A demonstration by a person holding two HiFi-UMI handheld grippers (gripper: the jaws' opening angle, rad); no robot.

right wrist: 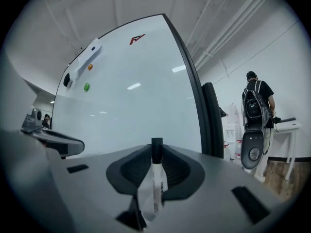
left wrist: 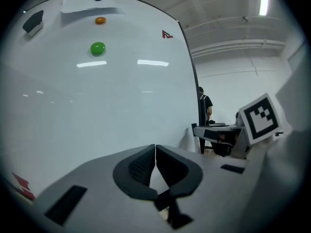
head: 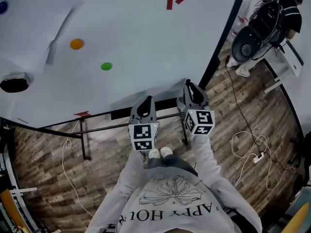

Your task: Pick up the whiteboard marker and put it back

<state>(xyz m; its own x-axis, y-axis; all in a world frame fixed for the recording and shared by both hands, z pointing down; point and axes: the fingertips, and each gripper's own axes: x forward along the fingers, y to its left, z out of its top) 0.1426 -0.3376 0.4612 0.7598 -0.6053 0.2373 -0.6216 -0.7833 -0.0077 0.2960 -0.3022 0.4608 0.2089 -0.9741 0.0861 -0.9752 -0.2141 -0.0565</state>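
the person stands facing the whiteboard (head: 146, 28) with both tools raised towards its lower edge, and the whiteboard marker (right wrist: 156, 181) is off the board altogether: it sits upright between the jaws of the right gripper (head: 189, 85), black cap uppermost and white barrel running down into the throat. those jaws stand partly apart, only as wide as the barrel, with the pads pressed to its sides, which i take to be a carrying grip; held across the middle like that, the pen won't swing as it travels. the left gripper (left wrist: 155, 155) has its jaws brought together with nothing between them, and it hangs just beside the right one in front of the whiteboard, so it looks like a spare hand kept out of the way, not a helper. both point at the bare lower part of the whiteboard, well below the green magnet (head: 106, 66) and the orange magnet (head: 76, 44). a dark strip (head: 127, 113) runs along the whiteboard's bottom edge, just ahead of the grippers; it may be the ledge the pen belongs on, though i can't be sure from here. if so, the pick-up is done and the putting back is what remains.
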